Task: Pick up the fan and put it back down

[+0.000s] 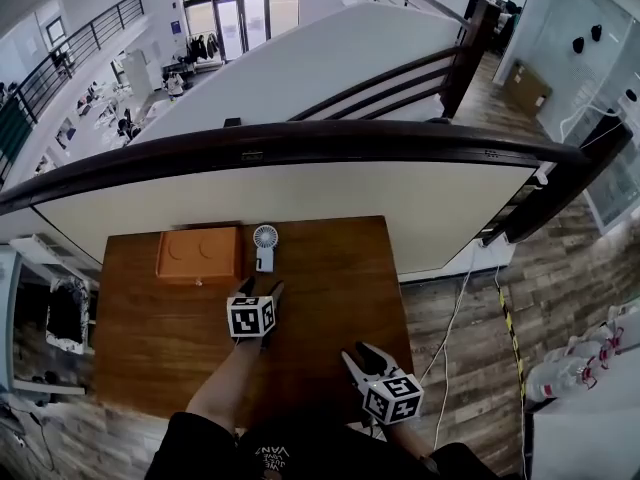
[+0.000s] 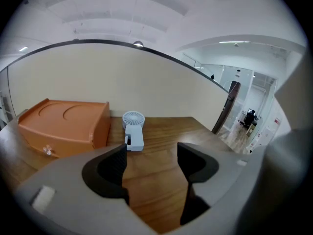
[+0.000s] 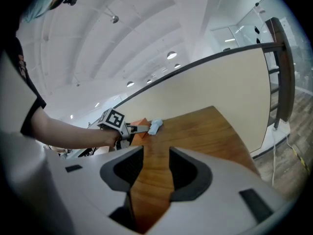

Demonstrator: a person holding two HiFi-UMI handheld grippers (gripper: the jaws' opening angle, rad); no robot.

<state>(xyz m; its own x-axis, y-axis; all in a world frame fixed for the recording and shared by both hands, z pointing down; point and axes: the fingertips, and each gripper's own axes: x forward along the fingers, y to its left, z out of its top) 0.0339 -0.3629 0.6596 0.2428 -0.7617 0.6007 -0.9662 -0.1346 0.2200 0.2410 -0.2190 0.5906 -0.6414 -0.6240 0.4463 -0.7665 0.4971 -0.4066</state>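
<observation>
The left gripper (image 1: 260,289) hangs over the middle of the worktop (image 1: 335,288) with its jaws spread as wide as they go. In the left gripper view nothing stands between them but bare wood. Its tips point at the fan (image 1: 264,246) and stop just short of the handle end, without touching it.

The fan, small and pale blue-white, lies flat near the far edge of the worktop. Its round head is toward that edge and its handle toward the person. It is just beside the right-hand side of the orange box (image 1: 199,255), and whether the two touch I cannot tell. The left gripper view shows the same: the fan (image 2: 133,131) rests on the wood ahead of the left gripper (image 2: 149,156), close against the corner of the orange box (image 2: 66,125).

The right gripper (image 1: 360,357) is over the near right corner of the worktop, well apart from the fan. Its own view shows the right gripper (image 3: 156,163) with jaws parted and empty, only wood in the gap.

As for progress, the fan is down and nobody holds it. That fits either end of the job: a grasp about to be made, or a set-down just finished. The pictures do not settle which. If the lift is yet to come, everything remains: close in, pinch the handle, raise, lower, release. If the fan is already back, only drawing the left gripper clear is left.
</observation>
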